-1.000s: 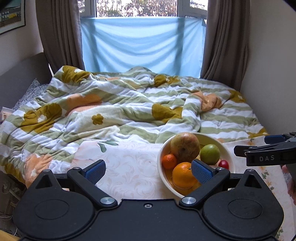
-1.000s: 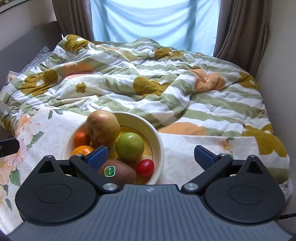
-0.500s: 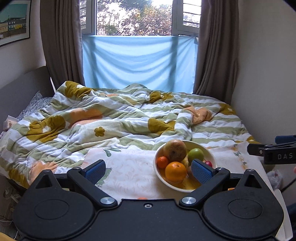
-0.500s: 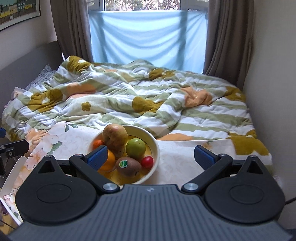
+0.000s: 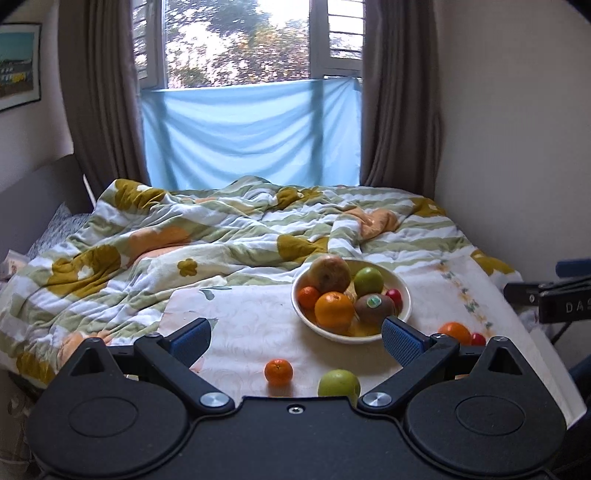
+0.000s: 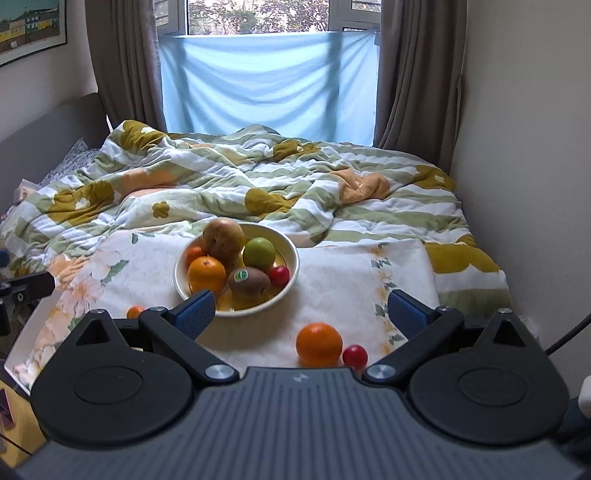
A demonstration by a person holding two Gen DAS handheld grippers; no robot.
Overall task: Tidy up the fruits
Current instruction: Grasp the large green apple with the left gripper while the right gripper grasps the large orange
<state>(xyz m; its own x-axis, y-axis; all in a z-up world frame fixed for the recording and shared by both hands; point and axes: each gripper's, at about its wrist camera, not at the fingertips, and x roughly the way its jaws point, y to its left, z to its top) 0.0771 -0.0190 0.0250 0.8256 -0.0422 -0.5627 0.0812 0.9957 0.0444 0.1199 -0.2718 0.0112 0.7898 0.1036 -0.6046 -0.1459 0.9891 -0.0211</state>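
Hovering with both claws spread, empty; we next pick the orange (image 6: 318, 344), probably 1 of 4 loose, just ahead of the right claw (image 6: 301, 308), for the bowl (image 6: 291, 254).

The setting is presenting as a home bedroom. A bed is occupying most of the room, with a crumpled floral quilt (image 6: 258, 188) lying across it. Brown curtains (image 6: 122, 62) are hanging at both sides of a window (image 5: 236, 40), and a blue cloth (image 6: 266, 81) is covering its lower part. A framed picture (image 6: 29, 29) is hanging on the left wall.
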